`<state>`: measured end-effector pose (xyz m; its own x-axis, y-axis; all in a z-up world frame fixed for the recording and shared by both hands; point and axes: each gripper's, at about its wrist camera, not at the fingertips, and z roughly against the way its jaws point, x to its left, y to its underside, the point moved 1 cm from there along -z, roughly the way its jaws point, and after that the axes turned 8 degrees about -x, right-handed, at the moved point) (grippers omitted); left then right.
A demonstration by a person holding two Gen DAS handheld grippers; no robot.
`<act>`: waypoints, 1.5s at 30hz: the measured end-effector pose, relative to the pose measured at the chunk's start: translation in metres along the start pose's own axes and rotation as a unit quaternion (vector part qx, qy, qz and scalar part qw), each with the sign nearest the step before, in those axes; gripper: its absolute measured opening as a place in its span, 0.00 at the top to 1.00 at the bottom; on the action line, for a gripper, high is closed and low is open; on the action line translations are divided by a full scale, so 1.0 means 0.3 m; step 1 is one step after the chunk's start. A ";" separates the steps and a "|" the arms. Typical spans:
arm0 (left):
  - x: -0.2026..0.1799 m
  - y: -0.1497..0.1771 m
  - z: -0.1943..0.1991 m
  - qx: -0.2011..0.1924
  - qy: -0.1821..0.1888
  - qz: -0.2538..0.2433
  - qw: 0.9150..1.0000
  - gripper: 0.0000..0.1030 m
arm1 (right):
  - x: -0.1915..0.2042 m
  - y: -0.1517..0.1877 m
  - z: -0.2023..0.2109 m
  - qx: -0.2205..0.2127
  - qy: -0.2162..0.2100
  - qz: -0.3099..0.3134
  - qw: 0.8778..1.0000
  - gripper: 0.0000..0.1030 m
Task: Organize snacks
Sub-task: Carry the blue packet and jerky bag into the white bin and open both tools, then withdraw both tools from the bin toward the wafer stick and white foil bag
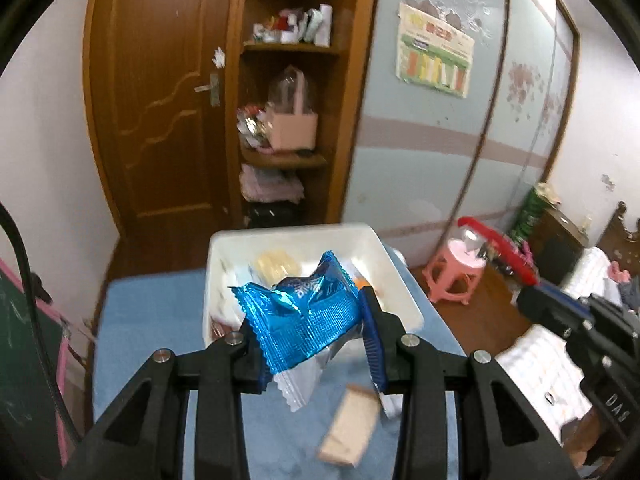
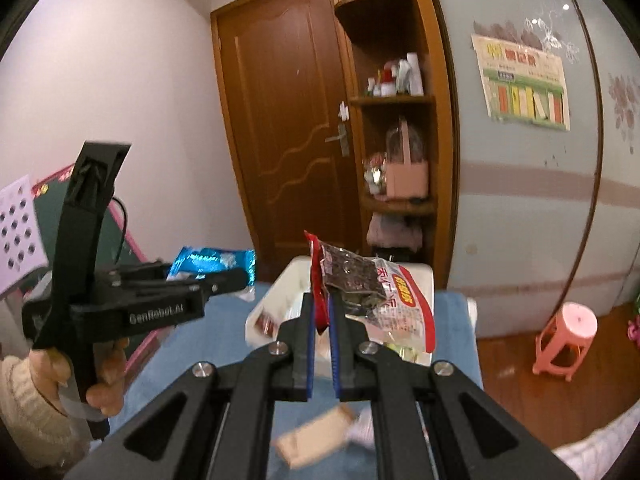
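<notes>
Blue-covered table (image 1: 160, 312) filling the lower middle of both views, with a wooden door (image 1: 160, 100), open corner shelves (image 1: 288, 120) and a pale grey-blue wardrobe (image 1: 440, 140) behind it. Pink stool (image 2: 566, 340) on the wooden floor off to the right, well apart from the table.

White bin (image 1: 224, 248) at the far end of the table, already holding several wrapped snacks; contents too blurred to name one by one.

Left gripper (image 1: 312, 320) raised over the near edge of the bin, jaws clamped on a blue foil packet (image 1: 304, 316), crumpled between the blue pads, clear end hanging down. Same gripper (image 2: 224, 280) seen from the right wrist view at the left, held in a hand (image 2: 104, 380) in a cream knitted sleeve, the blue packet (image 2: 212, 260) sticking out ahead of the jaws.

Right gripper (image 2: 320, 320) also raised in front of the bin (image 2: 424, 280), jaws nearly together and pinching the red edge of a clear bag with dark snacks and a red-and-white label (image 2: 372, 296); bag tilted up and to the right, over the bin.

Small tan wrapped snack (image 1: 352, 428) lying loose on the blue cover below both grippers, blurred, same piece (image 2: 316, 436) low in the right wrist view.
</notes>
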<state>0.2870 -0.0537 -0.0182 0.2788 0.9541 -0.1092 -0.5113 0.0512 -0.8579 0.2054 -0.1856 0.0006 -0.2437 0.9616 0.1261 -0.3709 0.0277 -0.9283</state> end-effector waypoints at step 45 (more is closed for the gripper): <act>0.038 0.044 -0.193 0.051 -0.032 0.012 0.998 0.18 | -0.072 0.064 -0.270 0.111 0.025 -0.047 0.992 0.66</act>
<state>0.3305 -0.0594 -0.0598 0.2145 0.9723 -0.0933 -0.5983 0.0553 -0.7993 0.2759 -0.1838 -0.0484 -0.1569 0.9700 0.1858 -0.5789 0.0621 -0.8131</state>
